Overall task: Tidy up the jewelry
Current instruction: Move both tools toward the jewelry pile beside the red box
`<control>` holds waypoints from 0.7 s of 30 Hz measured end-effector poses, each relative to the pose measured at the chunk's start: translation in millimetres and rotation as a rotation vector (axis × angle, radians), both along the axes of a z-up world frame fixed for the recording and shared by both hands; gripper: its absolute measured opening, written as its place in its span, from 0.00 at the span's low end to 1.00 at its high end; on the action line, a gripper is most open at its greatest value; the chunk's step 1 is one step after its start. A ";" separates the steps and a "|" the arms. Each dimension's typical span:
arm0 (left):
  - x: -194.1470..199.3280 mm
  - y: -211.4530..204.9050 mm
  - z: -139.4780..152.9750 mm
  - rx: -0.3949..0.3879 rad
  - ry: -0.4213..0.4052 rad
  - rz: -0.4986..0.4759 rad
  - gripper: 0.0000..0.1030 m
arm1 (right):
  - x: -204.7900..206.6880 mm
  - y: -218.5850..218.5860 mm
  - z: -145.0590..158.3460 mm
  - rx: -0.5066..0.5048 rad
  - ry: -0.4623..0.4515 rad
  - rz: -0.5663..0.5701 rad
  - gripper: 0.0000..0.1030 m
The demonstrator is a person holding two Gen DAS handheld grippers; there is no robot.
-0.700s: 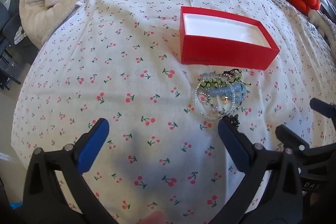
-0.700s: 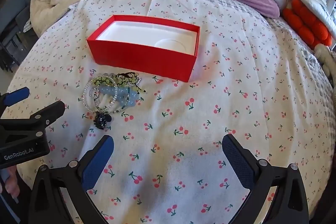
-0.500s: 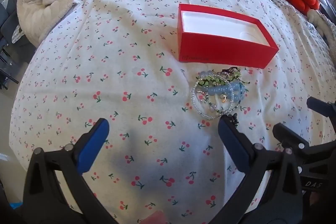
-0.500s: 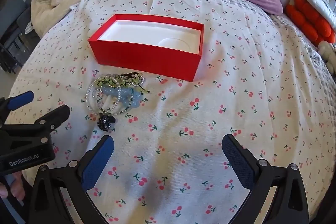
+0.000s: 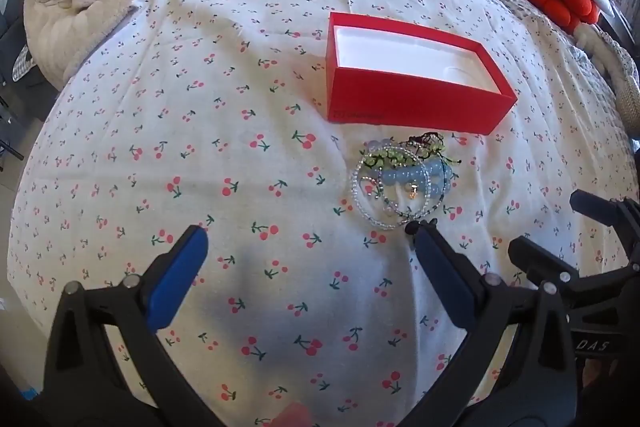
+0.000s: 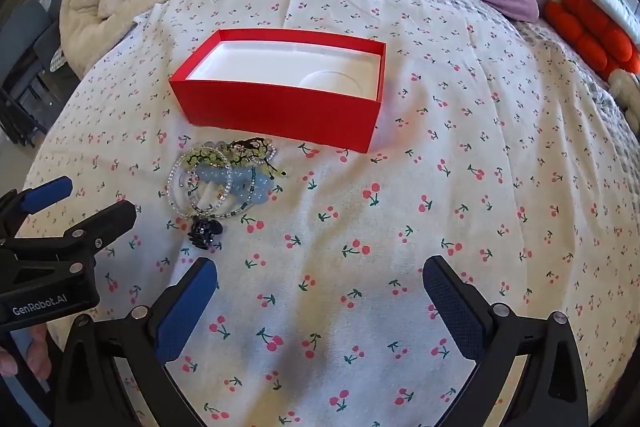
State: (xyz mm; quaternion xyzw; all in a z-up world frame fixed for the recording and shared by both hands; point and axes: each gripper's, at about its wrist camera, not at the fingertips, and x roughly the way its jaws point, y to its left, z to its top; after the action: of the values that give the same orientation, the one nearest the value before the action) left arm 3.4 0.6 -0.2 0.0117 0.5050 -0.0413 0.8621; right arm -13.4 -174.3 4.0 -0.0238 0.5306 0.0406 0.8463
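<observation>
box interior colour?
White, inside the red box; its lining shows best in the right wrist view.

Both tools are showing the same build: the left gripper [image 5: 306, 247] is wearing a black plastic frame with blue ribbed pads and silver screw heads along its jaws. The right gripper [image 6: 320, 277] is matching it, finely textured pads included. White "GenRobot.AI" lettering is showing on the left one's side.
</observation>
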 end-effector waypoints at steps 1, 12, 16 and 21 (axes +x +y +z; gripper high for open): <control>-0.1 -0.3 -0.2 0.003 0.000 -0.001 1.00 | 0.1 0.1 0.1 0.003 0.001 0.000 1.00; -0.6 -1.6 3.8 0.010 -0.012 -0.014 1.00 | 0.2 -1.7 2.5 0.033 0.003 -0.002 1.00; -0.2 1.3 5.4 0.006 -0.013 -0.013 1.00 | 0.9 -2.4 3.8 0.036 -0.001 -0.007 1.00; 1.8 0.9 5.8 0.001 0.000 -0.014 1.00 | 1.2 -3.8 4.3 0.039 -0.003 -0.012 1.00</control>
State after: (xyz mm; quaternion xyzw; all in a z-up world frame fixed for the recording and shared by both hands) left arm 5.2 1.4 5.7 0.0155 0.5048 -0.0471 0.8618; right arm -12.2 -178.2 8.3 -0.0043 0.5287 0.0459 0.8476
